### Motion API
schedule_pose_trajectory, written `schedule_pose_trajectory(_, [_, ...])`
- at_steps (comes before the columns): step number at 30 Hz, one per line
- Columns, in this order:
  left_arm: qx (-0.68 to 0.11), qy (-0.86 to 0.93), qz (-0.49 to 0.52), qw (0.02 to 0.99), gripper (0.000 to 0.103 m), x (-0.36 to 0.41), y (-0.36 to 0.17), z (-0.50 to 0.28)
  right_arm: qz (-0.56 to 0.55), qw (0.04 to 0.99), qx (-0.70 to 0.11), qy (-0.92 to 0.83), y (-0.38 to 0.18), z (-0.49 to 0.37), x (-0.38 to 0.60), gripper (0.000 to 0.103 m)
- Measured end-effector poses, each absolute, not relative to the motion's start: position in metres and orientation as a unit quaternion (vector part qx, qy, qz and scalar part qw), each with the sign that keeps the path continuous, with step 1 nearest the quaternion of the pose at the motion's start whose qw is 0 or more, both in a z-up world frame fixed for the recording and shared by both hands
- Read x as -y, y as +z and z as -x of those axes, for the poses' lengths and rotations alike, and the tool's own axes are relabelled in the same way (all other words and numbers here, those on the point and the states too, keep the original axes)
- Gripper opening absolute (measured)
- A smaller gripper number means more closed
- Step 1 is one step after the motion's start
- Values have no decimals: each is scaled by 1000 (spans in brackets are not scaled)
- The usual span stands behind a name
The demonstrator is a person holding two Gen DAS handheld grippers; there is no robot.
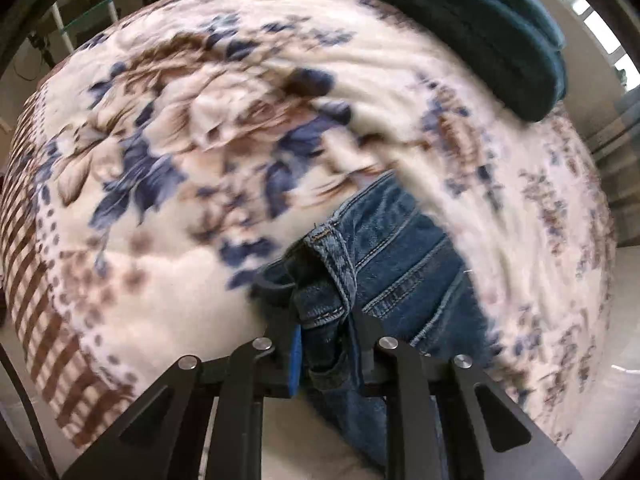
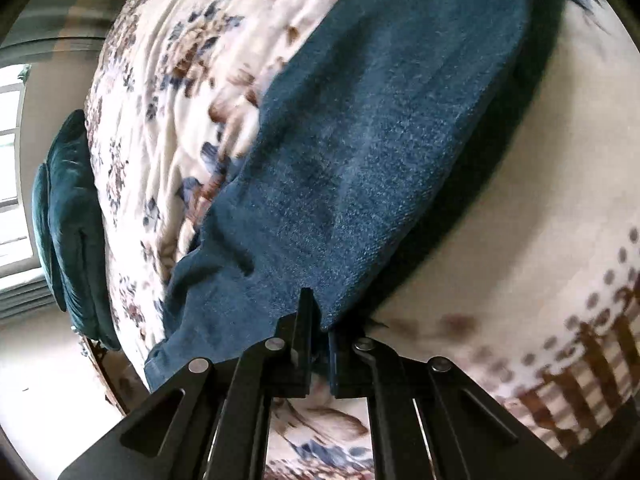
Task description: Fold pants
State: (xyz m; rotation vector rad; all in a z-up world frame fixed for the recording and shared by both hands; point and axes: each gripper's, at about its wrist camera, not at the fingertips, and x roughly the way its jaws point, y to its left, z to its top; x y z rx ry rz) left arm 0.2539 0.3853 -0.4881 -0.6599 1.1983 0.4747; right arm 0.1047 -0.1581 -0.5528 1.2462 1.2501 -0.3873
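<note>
The pants are blue denim jeans. In the left wrist view their waistband and belt loop point(image 1: 332, 276) are bunched between the fingers of my left gripper point(image 1: 326, 320), which is shut on them just above the floral blanket. In the right wrist view a long jeans leg point(image 2: 360, 140) stretches away over the bed, and my right gripper point(image 2: 320, 320) is shut on its near edge, holding it off the blanket. The rest of the jeans between the two grips is out of sight.
A cream blanket point(image 1: 200, 128) with blue and brown flowers covers the bed. A dark teal cushion point(image 1: 500, 32) lies at the far end, also in the right wrist view point(image 2: 68, 232). Windows point(image 2: 12, 160) and pale floor point(image 2: 40, 380) lie beyond the bed edge.
</note>
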Motion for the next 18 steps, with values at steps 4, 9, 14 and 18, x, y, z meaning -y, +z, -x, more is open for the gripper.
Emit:
schedule_pose_trajectory(4, [-576, 216, 310, 725, 20, -399, -534, -250, -516, 604, -585, -163, -585, -114, 154, 8])
schedule_pose_trajectory(9, [-579, 200, 302, 730, 34, -399, -518, -235, -505, 584, -620, -142, -591, -120, 161, 29])
schedule_pose_trajectory(14, [-571, 172, 257, 760, 49, -382, -457, -231, -462, 597, -647, -105, -555, -119, 153, 70])
schedule_pose_trajectory(18, [-565, 141, 220, 783, 71, -381, -444, -280, -384, 627, -676, -54, -528, -150, 119, 72])
